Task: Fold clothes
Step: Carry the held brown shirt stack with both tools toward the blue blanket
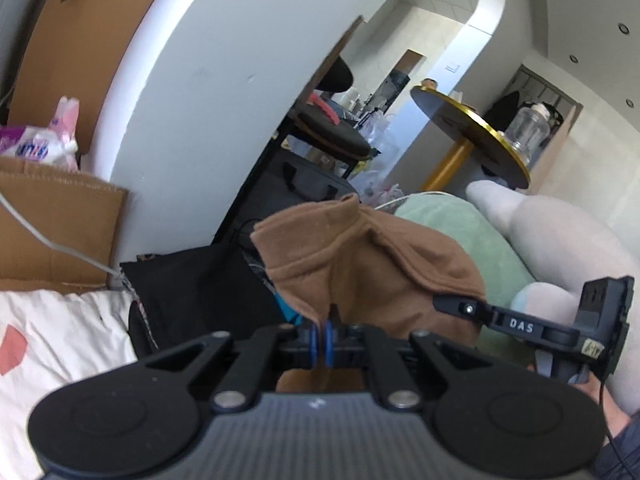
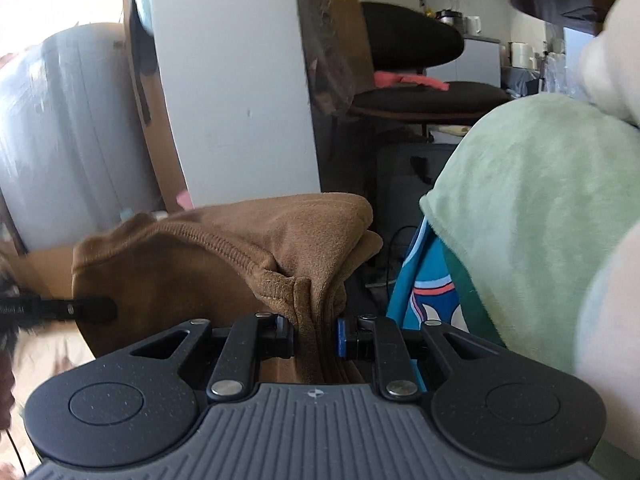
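The left hand-held gripper [image 1: 320, 340] points slightly downward, its blue-padded jaws pinched tight on a thin edge of the brown garment [image 1: 360, 256], which rises in a bunched fold ahead of it. The right hand-held gripper [image 2: 316, 338] also tilts down, and its jaws clamp a thicker gathered wad of the same brown garment [image 2: 224, 264] near a ribbed seam. The cloth hangs between the two grips, lifted off whatever lies below, with a pale green fleece blanket [image 2: 532, 208] just beside it on the right and a teal printed fabric [image 2: 424, 288] under that blanket's edge.

In the left wrist view the right gripper shows at the right edge, and the white letters "DAS" [image 1: 521, 325] read on its black arm; part of the person's hand [image 1: 608, 404] shows below it. In the right wrist view the left gripper's finger [image 2: 80, 307] enters from the left edge, bearing small white writing too blurred to read
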### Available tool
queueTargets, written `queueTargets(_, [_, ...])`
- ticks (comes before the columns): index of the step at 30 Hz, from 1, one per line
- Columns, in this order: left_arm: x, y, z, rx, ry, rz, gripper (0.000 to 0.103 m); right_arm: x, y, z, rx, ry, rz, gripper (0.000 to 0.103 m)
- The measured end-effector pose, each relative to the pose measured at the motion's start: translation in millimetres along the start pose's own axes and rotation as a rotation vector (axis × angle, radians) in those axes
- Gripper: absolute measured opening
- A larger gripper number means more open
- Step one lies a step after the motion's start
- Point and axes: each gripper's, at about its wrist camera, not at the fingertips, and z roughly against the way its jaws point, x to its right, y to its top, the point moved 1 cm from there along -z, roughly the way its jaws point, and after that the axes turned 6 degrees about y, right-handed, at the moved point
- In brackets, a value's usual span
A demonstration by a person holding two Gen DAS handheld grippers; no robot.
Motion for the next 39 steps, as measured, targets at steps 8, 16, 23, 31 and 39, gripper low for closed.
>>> queueTargets(8, [-20, -6, -38, -0.027, -0.026, -0.019, 0.004, 10, -1, -32, -0.028, 0.003, 0.022, 0.019])
queueTargets(16, [-38, 2, -51, -0.023, 0.004, 0.008, 0.004, 10, 5, -67, -0.034, 0.027, 0.028, 0.019])
queueTargets(23, [-47, 23, -68, -0.014, 0.029, 0.032, 0.004, 29, 27, -101, -0.022, 0.018, -0.014, 0.019])
queueTargets(31, [-53, 46, -101, -0.037, 0.049, 0.018, 0.004, 46, 28, -138, -0.063, 0.014, -0.036, 0.019])
queueTargets(39, [-89, 54, -137, -0.062, 0.095, 0.041, 0.004, 54, 26, -185, -0.124, 0.02, 0.006, 0.019])
